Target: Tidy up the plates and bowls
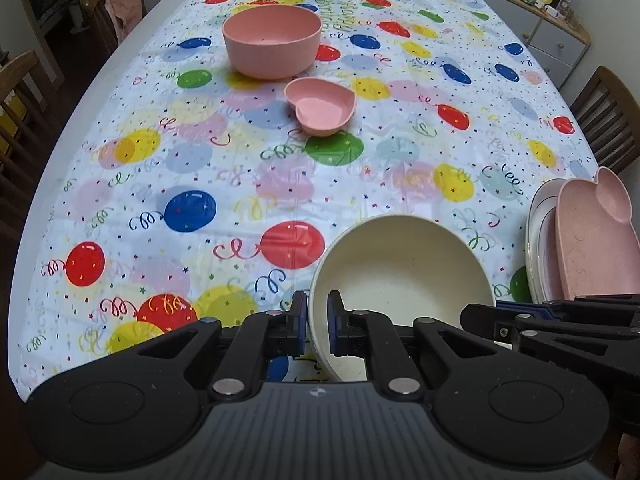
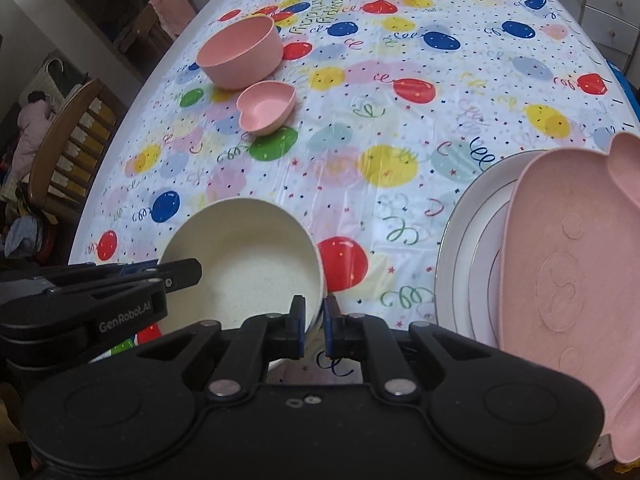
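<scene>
Both the left gripper (image 1: pixel 317 322) and right gripper (image 2: pixel 313 326) have jaws clenched on opposite rims of the cream bowl (image 1: pixel 400 268), with the pink bowl (image 1: pixel 272 40) lying well ahead across the table (image 1: pixel 200 180).

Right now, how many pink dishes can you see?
3. A round pink bowl sits far back on the table, a heart-shaped pink bowl is just in front of it, and a pink divided plate lies on white plates at the right. None looks hidden.
</scene>
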{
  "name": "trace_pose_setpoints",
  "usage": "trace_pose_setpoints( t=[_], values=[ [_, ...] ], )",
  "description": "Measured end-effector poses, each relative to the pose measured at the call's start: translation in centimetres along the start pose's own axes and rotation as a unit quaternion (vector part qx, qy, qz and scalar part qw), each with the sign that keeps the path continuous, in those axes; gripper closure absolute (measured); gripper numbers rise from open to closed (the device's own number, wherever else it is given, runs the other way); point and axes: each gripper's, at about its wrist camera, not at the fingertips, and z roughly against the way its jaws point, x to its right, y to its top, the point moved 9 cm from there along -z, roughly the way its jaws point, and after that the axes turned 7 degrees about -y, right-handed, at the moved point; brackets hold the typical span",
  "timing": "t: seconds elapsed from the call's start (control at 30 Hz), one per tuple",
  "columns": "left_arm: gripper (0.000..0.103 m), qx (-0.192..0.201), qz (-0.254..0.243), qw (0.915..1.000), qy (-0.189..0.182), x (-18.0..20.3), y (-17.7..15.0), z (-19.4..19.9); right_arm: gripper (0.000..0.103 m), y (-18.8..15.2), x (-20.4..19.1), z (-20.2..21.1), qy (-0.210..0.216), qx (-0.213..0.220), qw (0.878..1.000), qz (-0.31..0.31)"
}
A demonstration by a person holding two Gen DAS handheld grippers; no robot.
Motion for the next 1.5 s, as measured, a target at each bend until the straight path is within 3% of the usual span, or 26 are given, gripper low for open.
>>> trace_pose_setpoints(
  t=[0.43, 0.93, 1.17, 1.5],
  values=[
    [0.093, -0.007, 0.006, 1.0000, 0.001, -0.2, -0.7, -0.6, 0.094, -0.4, -0.2, -0.4, -0.005, 0.000, 1.000, 0.013],
    [0.093, 0.003, 0.000, 1.0000, -0.004, -0.8, -0.6, 1.0, 0.080, 0.3, -1.2, 1.1, 0.000, 0.010, 1.000, 0.014],
    [0.093, 0.018, -0.011, 0.9995, -0.021, -1.0, 0.7, 2.0, 0.073, 1.6, -1.9, 2.4, 0.001, 0.026, 1.000, 0.017],
    [0.092, 0.056, -0.046, 0.9961, -0.050, -1.8, 5.7, 4.2, 0.060, 5.7, -3.8, 3.8, -0.002, 0.064, 0.998, 0.013]
  ],
)
